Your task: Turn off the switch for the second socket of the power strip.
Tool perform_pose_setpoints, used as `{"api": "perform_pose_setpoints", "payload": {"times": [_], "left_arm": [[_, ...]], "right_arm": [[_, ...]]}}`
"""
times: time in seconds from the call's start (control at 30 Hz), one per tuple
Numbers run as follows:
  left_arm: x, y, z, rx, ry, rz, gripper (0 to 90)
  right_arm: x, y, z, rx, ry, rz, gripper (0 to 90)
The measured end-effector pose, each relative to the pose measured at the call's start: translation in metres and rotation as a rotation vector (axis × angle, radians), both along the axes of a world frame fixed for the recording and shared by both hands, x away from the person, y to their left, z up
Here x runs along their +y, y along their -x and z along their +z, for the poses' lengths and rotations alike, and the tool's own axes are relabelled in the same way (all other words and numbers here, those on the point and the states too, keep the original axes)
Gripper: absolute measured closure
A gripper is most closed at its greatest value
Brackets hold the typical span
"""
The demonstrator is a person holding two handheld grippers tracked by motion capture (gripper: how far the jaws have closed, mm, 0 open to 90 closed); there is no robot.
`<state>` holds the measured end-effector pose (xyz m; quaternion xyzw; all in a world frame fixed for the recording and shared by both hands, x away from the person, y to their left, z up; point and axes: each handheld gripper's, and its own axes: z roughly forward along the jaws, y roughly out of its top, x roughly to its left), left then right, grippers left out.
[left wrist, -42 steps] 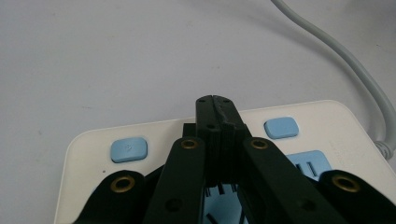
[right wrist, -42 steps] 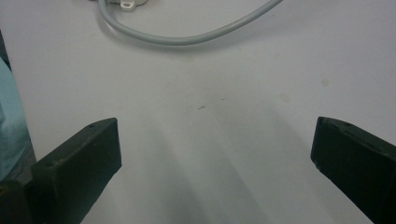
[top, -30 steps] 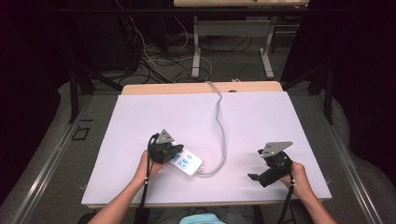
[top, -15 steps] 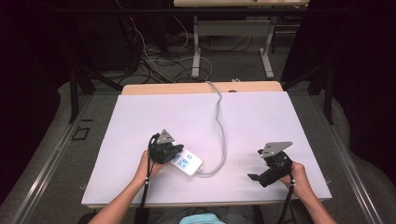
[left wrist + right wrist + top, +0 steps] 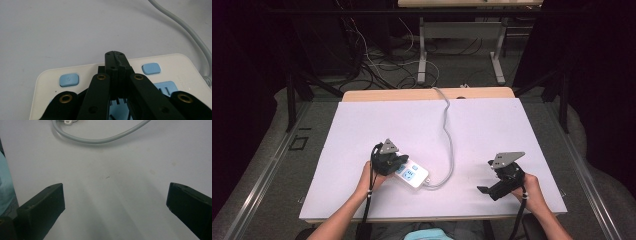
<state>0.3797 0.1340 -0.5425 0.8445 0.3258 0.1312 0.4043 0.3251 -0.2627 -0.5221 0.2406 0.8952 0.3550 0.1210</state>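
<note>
Two grippers: left gripper, jaws pressed together, tips over power strip; strip's long axis runs from it toward cord. Right gripper gapes wide, empty.

Even overhead light brightens the white bench against dark, murky surroundings; shadows fall soft, and close-ups blur slightly.

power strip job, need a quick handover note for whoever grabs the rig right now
Left gripper: fingers shut, tips resting over the white rectangular power strip with blue buttons and sockets, between its two blue buttons.
Right gripper: fingers wide open, holding nothing, above bare white tabletop near the table's right front.
Grey power cord runs from the strip to the far edge.
Done: left gripper placed on the strip. Left: probably pressing a button; nothing is plugged in as far as visible.
</note>
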Motion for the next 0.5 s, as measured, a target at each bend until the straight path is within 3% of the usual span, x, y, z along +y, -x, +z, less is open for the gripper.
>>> {"api": "perform_pose_setpoints", "payload": {"times": [0.5], "left_arm": [[0.0000, -0.0006, 0.0002, 0.005, -0.014, -0.004, 90.0]], "right_arm": [[0.0011, 0.0007, -0.0012, 0.000, -0.013, -0.005, 1.3]]}}
